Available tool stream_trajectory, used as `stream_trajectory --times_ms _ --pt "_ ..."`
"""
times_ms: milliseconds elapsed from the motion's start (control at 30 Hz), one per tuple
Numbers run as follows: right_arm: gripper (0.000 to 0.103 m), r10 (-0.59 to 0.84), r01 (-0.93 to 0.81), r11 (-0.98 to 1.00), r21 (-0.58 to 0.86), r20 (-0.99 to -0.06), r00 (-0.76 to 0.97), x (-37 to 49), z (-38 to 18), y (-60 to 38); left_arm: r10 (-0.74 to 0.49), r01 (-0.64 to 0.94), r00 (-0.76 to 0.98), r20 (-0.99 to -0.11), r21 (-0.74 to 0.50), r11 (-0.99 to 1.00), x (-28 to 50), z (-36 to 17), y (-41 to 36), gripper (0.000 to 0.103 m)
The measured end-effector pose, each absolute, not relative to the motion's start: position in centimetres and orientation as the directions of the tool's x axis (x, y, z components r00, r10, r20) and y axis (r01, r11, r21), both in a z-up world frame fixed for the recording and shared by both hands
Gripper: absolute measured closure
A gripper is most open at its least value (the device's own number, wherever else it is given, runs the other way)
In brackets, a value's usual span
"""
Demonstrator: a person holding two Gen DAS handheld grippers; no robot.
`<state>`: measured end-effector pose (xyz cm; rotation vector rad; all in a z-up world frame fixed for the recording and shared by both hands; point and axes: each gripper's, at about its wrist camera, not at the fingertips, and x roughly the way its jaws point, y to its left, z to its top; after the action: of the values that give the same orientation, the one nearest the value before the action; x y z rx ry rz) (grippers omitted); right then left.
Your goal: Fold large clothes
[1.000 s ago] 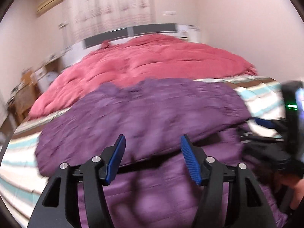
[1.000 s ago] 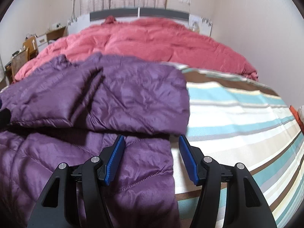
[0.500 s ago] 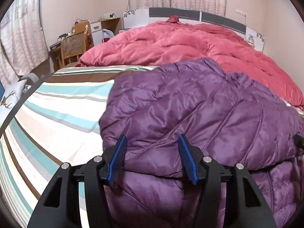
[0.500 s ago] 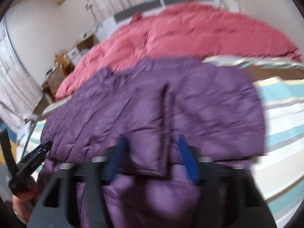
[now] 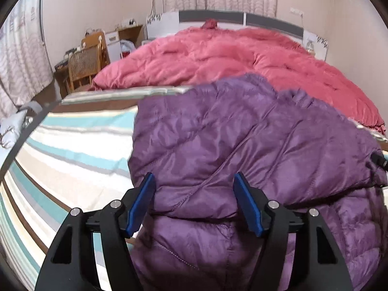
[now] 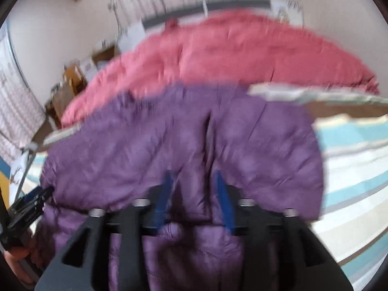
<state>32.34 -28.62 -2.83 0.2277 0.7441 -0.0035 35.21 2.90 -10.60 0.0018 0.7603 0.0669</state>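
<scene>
A purple down jacket (image 5: 242,145) lies on the bed with its upper half folded down over the lower part. My left gripper (image 5: 194,194) hovers over the folded edge near the jacket's left side. Its jaws are opening, and the blue pads (image 5: 143,201) stand clear of the fabric. In the blurred right wrist view the jacket (image 6: 169,140) fills the middle. My right gripper (image 6: 194,186) is low over the folded edge, jaws opening, with a ridge of fabric between the pads. The left gripper (image 6: 31,201) and a hand (image 6: 14,259) show at the lower left there.
The striped sheet (image 5: 72,150) covers the bed to the jacket's left and the sheet (image 6: 351,169) to its right. A pink duvet (image 5: 230,58) is heaped behind, before the headboard (image 5: 218,17). A wooden chair (image 5: 84,65) and a desk stand by the curtains at the left.
The left gripper has swung from the jacket's middle to its left side and opened wider. The right gripper has moved left over the jacket's middle; its jaws narrowed, then widened.
</scene>
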Motion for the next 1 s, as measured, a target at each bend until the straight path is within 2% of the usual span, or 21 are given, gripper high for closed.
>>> stream_trajectory --times_ms 67,133,233,367,533,633,733,833,867,1000 --pt "0.05 0.06 0.049 0.987 0.153 -0.631 0.774 32.5 -1.3 -27.8 0.052 -0.049 0.742 -0.669 0.024 0.999 35.6 -9.6 2.5 0.036" --pt "0.05 0.075 -0.019 0.995 0.096 -0.629 0.774 34.1 -0.7 -26.1 0.047 -0.032 0.748 -0.662 0.034 0.999 37.0 -9.0 1.8 0.036" --pt "0.051 0.112 -0.081 0.994 0.077 -0.676 0.729 36.9 -1.9 -24.1 0.058 0.011 0.728 -0.683 0.097 0.995 40.5 -9.6 -0.2 0.036" --pt "0.054 0.062 -0.078 0.997 0.013 -0.74 0.67 40.2 -4.8 -23.6 0.089 0.041 0.676 -0.732 0.158 0.987 44.2 -12.3 -0.7 0.033" --pt "0.057 0.061 -0.052 0.998 0.034 -0.742 0.668 40.8 -7.5 -24.7 0.018 0.048 0.663 -0.748 0.067 0.997 45.7 -14.5 1.0 0.03" --pt "0.057 0.045 -0.051 0.999 0.015 -0.739 0.672 40.7 -7.6 -24.5 0.014 0.049 0.66 -0.751 0.061 0.997 45.8 -14.6 0.9 0.029" --pt "0.057 0.054 -0.052 0.998 0.027 -0.739 0.672 40.5 -7.5 -24.4 0.034 0.039 0.664 -0.747 0.08 0.996 45.6 -14.6 0.7 0.024" --pt "0.052 0.043 -0.052 0.999 0.01 -0.729 0.683 39.0 -6.2 -24.3 0.072 0.019 0.679 -0.73 0.115 0.993 43.8 -13.6 0.9 0.01" --pt "0.043 0.047 -0.053 0.998 0.015 -0.724 0.689 38.2 -5.7 -24.5 0.067 0.019 0.685 -0.725 0.11 0.994 42.6 -13.3 1.1 0.007" --pt "0.04 0.042 -0.053 0.999 0.008 -0.722 0.691 34.3 -4.2 -24.7 0.033 0.06 0.696 -0.717 0.104 0.993 37.9 -12.1 1.7 0.007"
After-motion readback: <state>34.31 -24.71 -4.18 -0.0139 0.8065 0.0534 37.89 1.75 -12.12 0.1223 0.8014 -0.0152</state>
